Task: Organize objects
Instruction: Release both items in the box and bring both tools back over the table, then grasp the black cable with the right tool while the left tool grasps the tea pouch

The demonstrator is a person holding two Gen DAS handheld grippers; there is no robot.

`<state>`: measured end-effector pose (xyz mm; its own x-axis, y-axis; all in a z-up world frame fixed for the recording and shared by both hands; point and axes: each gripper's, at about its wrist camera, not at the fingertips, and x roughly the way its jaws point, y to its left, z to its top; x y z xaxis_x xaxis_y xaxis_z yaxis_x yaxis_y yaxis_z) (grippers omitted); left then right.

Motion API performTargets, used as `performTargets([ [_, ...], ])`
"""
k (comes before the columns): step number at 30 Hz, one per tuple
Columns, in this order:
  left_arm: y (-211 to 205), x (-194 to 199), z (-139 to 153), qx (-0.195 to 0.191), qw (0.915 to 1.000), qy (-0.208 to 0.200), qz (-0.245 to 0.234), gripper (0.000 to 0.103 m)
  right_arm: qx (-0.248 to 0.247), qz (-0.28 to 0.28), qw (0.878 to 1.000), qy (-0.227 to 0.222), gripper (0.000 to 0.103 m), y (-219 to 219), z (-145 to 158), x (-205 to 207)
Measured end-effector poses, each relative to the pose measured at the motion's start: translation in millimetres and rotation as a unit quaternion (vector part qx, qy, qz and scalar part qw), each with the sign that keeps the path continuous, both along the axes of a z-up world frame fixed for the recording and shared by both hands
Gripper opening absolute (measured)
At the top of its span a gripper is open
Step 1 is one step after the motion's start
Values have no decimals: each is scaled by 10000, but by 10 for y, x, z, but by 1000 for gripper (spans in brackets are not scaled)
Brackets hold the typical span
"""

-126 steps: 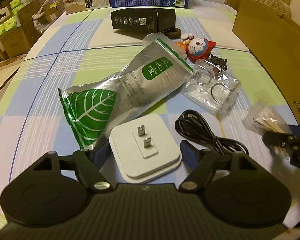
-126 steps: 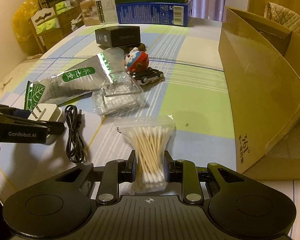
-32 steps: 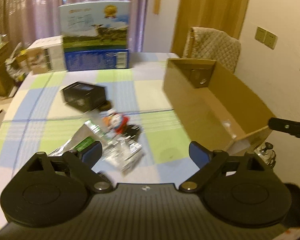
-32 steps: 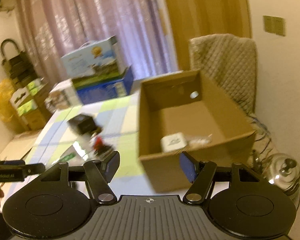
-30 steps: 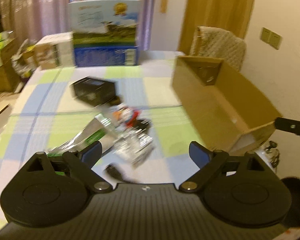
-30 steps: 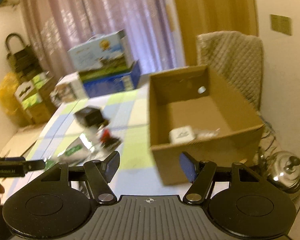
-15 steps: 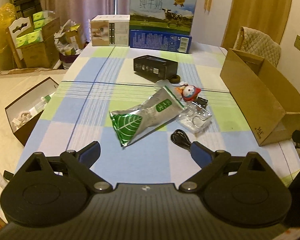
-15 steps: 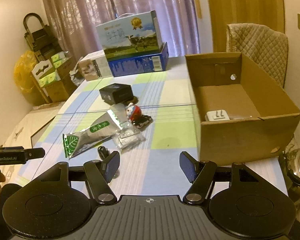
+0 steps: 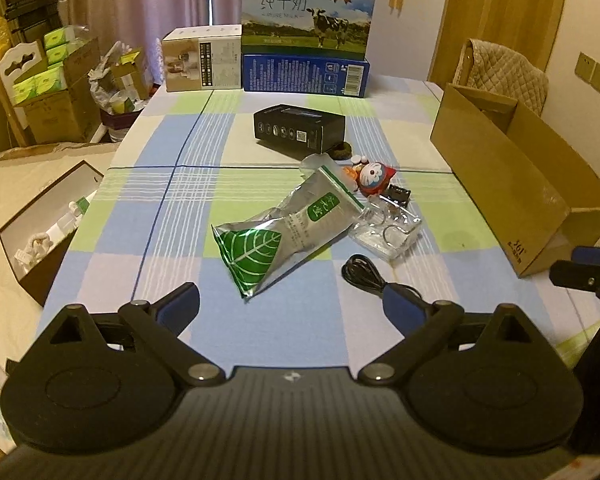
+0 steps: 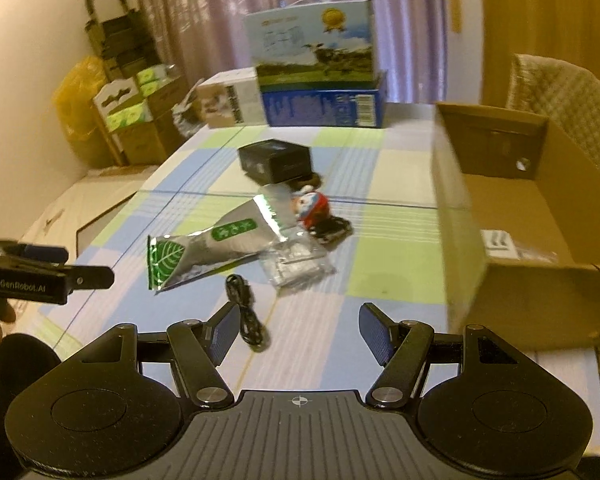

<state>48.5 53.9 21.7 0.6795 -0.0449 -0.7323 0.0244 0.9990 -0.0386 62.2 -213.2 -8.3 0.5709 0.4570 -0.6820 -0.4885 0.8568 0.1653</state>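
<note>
My left gripper (image 9: 291, 306) is open and empty, held above the table's near edge. My right gripper (image 10: 299, 333) is open and empty, near the front of the cardboard box (image 10: 512, 280). The box (image 9: 540, 200) holds a white plug adapter (image 10: 498, 243) and a clear bag. On the checked tablecloth lie a silver pouch with a green leaf (image 9: 284, 228), a black cable (image 9: 362, 270), a clear plastic bag (image 9: 386, 230), a red and blue toy figure (image 9: 374, 178) and a black box (image 9: 299, 130). The pouch (image 10: 212, 250) and cable (image 10: 246, 312) also show in the right wrist view.
Milk carton boxes (image 9: 306, 32) and a white box (image 9: 201, 58) stand at the table's far end. A quilted chair (image 9: 504, 70) is behind the cardboard box. An open dark box (image 9: 40, 236) lies on the floor at the left, with stacked cartons (image 9: 48, 92) beyond.
Both grippers, shut on the adapter and the cotton swabs 4 s ago, are now open and empty. In the last half second the right gripper has moved lower and closer to the table.
</note>
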Motion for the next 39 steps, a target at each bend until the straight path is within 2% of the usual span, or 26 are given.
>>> performTargets([
  [7, 177, 204, -95, 198, 9996, 138, -148, 96, -257, 466, 9986, 76, 63, 380, -215, 214],
  [14, 354, 450, -199, 187, 9990, 308, -275, 96, -514, 918, 9941, 277, 63, 726, -548, 418],
  [19, 405, 660, -297, 303, 9978, 383, -447, 96, -698, 1169, 9894, 511, 51, 924, -823, 579],
  [28, 449, 987, -466, 450, 9926, 517, -1003, 96, -1006, 1455, 9828, 524, 32, 1147, -1107, 753],
  [32, 445, 1098, -547, 570, 9886, 606, -1253, 96, -1188, 1492, 9806, 443, 12, 1214, -1157, 749],
  [39, 398, 1291, -656, 625, 9808, 716, -1701, 96, -1022, 1100, 9874, 491, 11, 1163, -1105, 849],
])
